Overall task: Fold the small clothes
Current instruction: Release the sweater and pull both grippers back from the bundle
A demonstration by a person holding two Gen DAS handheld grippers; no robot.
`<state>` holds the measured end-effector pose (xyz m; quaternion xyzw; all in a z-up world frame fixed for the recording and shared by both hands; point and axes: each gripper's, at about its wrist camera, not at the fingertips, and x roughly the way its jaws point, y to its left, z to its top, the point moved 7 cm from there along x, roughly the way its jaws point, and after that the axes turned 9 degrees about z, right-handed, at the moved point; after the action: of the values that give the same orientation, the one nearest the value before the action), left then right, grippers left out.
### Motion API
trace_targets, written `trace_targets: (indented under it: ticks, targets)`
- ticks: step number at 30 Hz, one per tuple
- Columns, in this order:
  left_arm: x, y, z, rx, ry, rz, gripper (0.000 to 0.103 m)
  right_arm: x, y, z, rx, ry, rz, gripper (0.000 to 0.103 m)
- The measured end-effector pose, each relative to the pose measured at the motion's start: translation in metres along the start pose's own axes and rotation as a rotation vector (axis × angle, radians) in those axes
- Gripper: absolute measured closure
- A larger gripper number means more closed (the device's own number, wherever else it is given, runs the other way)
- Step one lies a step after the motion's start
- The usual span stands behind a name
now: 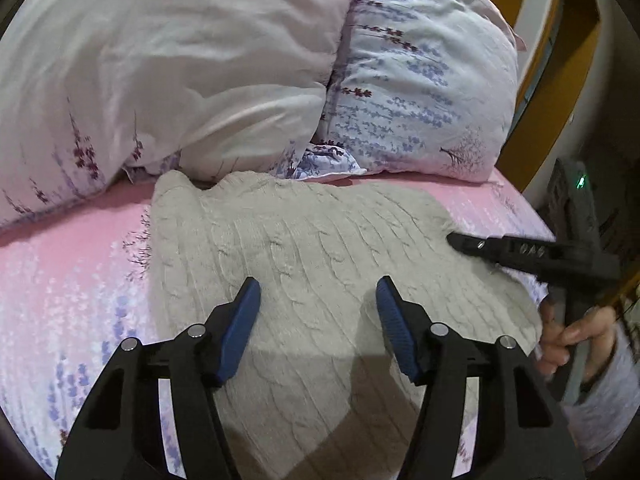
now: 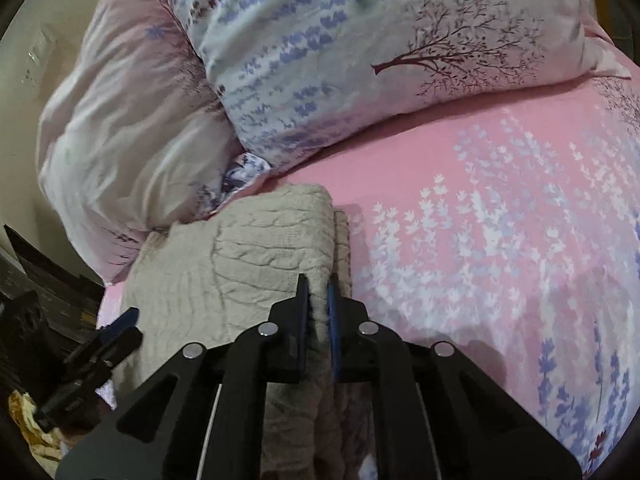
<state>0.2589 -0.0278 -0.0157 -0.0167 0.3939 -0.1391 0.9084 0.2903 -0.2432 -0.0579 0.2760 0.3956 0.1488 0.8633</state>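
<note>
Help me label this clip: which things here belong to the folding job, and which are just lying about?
Job: beige cable-knit sweater; right gripper, shut on its edge; left gripper, open above it.

Lying about: floral pillows; pink floral bedsheet; yellow cloth.

Bed with pink floral sheet [image 2: 500, 208] fills lower frame; two flower-print pillows [image 1: 420, 80] upper centre; cream wall [image 2: 24, 92] far left; orange-trimmed furniture [image 1: 532, 120] upper right.

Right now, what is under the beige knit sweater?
The beige knit sweater lies on the pink floral bedsheet, which shows all around it. Whatever sits beneath its middle is covered. The right gripper pinches its folded edge.
</note>
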Motion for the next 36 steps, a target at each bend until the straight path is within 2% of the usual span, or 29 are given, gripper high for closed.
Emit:
trace_targets:
  ticks: [2, 5, 6, 10, 13, 14, 15, 17, 20, 22, 24, 25, 28, 30, 32, 34, 36]
  targets:
    - [-0.001, 0.001, 0.001, -0.007, 0.006, 0.005, 0.041, 0.001, 0.002, 0.001, -0.001, 0.01, 0.002, 0.092]
    - [-0.019, -0.001, -0.006, -0.015, -0.012, -0.003, 0.041, -0.024, 0.005, -0.008, 0.035, -0.01, 0.063, 0.073]
    - [-0.028, 0.0, -0.012, -0.016, -0.021, -0.01, 0.041, -0.032, 0.008, -0.013, 0.036, -0.019, 0.082, 0.071]
    - [-0.056, 0.001, -0.033, 0.007, -0.065, -0.003, 0.041, -0.074, 0.021, -0.047, 0.021, -0.025, 0.18, 0.07]
    - [-0.059, -0.006, -0.047, 0.048, -0.061, 0.012, 0.041, -0.079, 0.033, -0.071, -0.022, 0.011, 0.191, 0.07]
    - [-0.054, -0.009, -0.052, 0.055, -0.045, 0.01, 0.041, -0.075, 0.037, -0.078, -0.042, 0.03, 0.179, 0.071]
    - [-0.049, -0.01, -0.054, 0.056, -0.033, 0.014, 0.041, -0.067, 0.038, -0.084, -0.065, 0.053, 0.144, 0.078]
    - [-0.04, -0.013, -0.058, 0.074, -0.024, 0.038, 0.041, -0.047, 0.038, -0.09, -0.087, 0.093, 0.038, 0.086]
    - [-0.044, -0.016, -0.062, 0.092, -0.042, 0.07, 0.041, -0.044, 0.042, -0.091, -0.109, 0.079, -0.011, 0.086]
    - [-0.06, -0.011, -0.065, 0.063, -0.057, 0.058, 0.039, -0.061, 0.049, -0.089, -0.154, 0.017, -0.042, 0.079]
    - [-0.076, -0.001, -0.069, 0.043, -0.085, 0.114, 0.026, -0.084, 0.064, -0.087, -0.246, -0.081, -0.075, 0.056]
    - [-0.082, 0.004, -0.072, 0.036, -0.098, 0.144, 0.02, -0.09, 0.071, -0.087, -0.277, -0.105, -0.069, 0.052]
    - [-0.089, 0.011, -0.082, -0.01, -0.088, 0.159, 0.019, -0.087, 0.088, -0.095, -0.359, -0.098, -0.063, 0.051]
    - [-0.089, 0.01, -0.09, -0.022, -0.074, 0.159, 0.019, -0.074, 0.093, -0.102, -0.407, -0.069, -0.102, 0.052]
    - [-0.089, 0.011, -0.098, -0.021, -0.06, 0.179, 0.018, -0.061, 0.097, -0.108, -0.48, -0.063, -0.175, 0.052]
    - [-0.087, 0.013, -0.104, -0.036, -0.041, 0.186, 0.014, -0.046, 0.091, -0.111, -0.499, -0.027, -0.245, 0.053]
    - [-0.087, 0.015, -0.11, -0.051, -0.025, 0.195, 0.011, -0.039, 0.076, -0.116, -0.479, 0.011, -0.278, 0.053]
